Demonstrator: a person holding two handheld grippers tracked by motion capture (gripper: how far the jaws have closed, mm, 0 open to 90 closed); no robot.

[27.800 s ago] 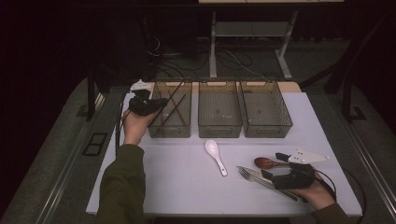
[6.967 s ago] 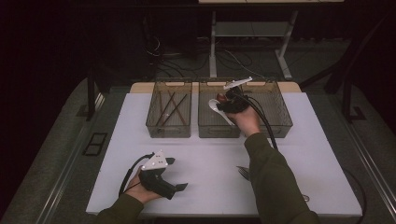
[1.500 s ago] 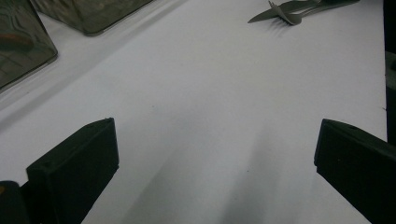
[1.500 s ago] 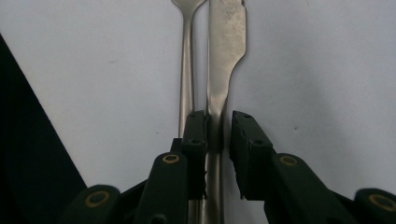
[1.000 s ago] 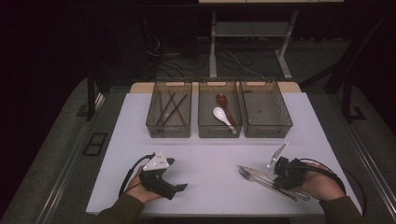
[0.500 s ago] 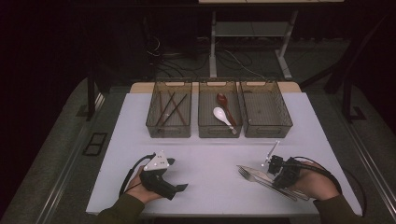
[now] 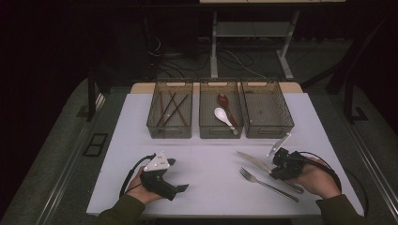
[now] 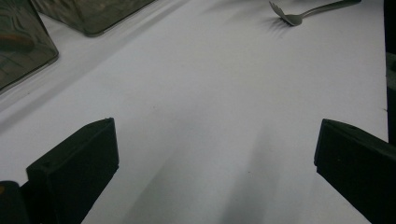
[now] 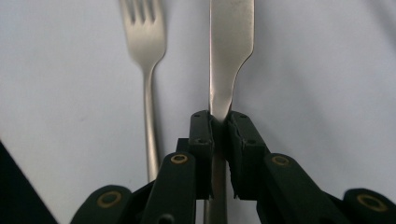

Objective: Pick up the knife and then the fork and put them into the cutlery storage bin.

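Right gripper view has the right gripper point(image 9: 219, 122) pinching the knife point(image 9: 229, 51) where blade narrows into handle, its jaws pressed onto the thin metal from both sides, with the fork point(image 9: 145, 56) lying just beside and nearly parallel. From the high view both pieces sit near the desk's point(image 7: 206, 159) front right corner, the knife's blade tip pointing toward the middle of the desk. The grip looks narrow and off the knife's balance point, so a lift may let the blade swing down or twist between the pads, and a smooth flat handle could slip out altogether. The fork is close enough that a sideways drag would likely nudge it toward the front edge. The left gripper point(image 7: 162, 180) rests near the front left corner, jaws spread wide over bare desk, holding nothing. Compared with half a second earlier, the right hand has shifted slightly and the gripper has settled onto the knife; since seven seconds ago it has come back from the middle basket point(image 7: 220, 110), where the white spoon point(image 7: 224, 117) and brown spoon point(image 7: 223, 100) now lie, while the chopsticks point(image 7: 171, 108) stay in the left basket point(image 7: 170, 112) and the right basket point(image 7: 266, 108) stands empty.
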